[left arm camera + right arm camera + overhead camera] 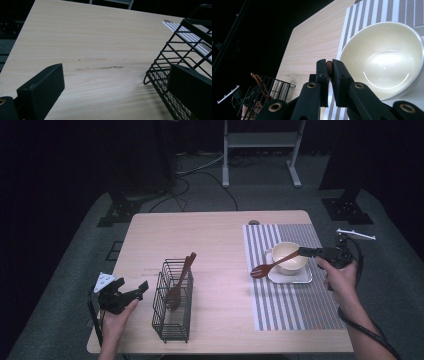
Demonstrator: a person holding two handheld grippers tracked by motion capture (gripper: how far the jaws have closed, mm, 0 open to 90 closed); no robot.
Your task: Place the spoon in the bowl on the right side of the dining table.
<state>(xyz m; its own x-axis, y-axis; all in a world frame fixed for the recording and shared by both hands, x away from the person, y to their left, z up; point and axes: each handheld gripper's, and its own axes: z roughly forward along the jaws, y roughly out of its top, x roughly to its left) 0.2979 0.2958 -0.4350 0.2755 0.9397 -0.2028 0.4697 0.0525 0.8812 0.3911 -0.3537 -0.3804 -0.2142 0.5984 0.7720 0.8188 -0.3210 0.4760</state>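
Observation:
A brown wooden spoon [272, 265] slants over the striped placemat [295, 305], its handle crossing the rim of a cream bowl [289, 257]. My right gripper [303, 252] is shut on the handle's end. In the right gripper view a sliver of the spoon handle [329, 67] shows between the closed jaws, above the empty bowl [384, 57]. A black wire basket [172, 302] holds wooden utensils [179, 282]. My left gripper [131, 286] rests open just left of the basket, with nothing between its jaws. In the left gripper view the left gripper [117, 85] faces bare table, with the basket [180, 55] at the right.
The bowl stands on a white square saucer [292, 277] on the placemat. The basket [270, 91] and its utensils [258, 80] also appear low left in the right gripper view. Bare wood table [210, 235] lies between basket and mat. Stands and cables cover the floor beyond.

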